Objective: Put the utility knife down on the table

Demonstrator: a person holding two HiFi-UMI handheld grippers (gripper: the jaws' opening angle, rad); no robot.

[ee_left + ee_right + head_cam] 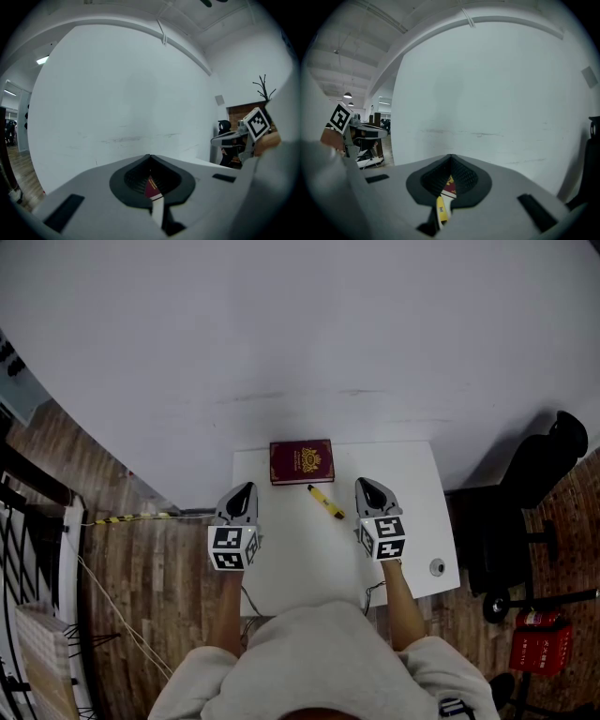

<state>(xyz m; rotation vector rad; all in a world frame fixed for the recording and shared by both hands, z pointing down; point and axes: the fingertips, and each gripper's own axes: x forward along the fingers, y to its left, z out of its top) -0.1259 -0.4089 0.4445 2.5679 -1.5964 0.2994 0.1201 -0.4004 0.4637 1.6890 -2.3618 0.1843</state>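
Note:
The yellow utility knife [325,502] lies flat on the white table [412,474], just in front of a dark red book [302,461]. Neither gripper touches it. My left gripper [246,489] hovers over the table's left edge, shut and empty. My right gripper [367,486] hovers to the right of the knife, also shut and empty. In the left gripper view the jaw tips [150,157] meet, and the book [151,187] shows below them. In the right gripper view the tips [450,156] meet too, with the knife [440,209] and the book [450,185] seen beneath.
A plain white wall stands right behind the table. A small round object [437,567] sits near the table's right front corner. A black office chair [534,474] and a red container [541,648] stand on the wooden floor to the right. A yellow-black cable [122,518] runs left.

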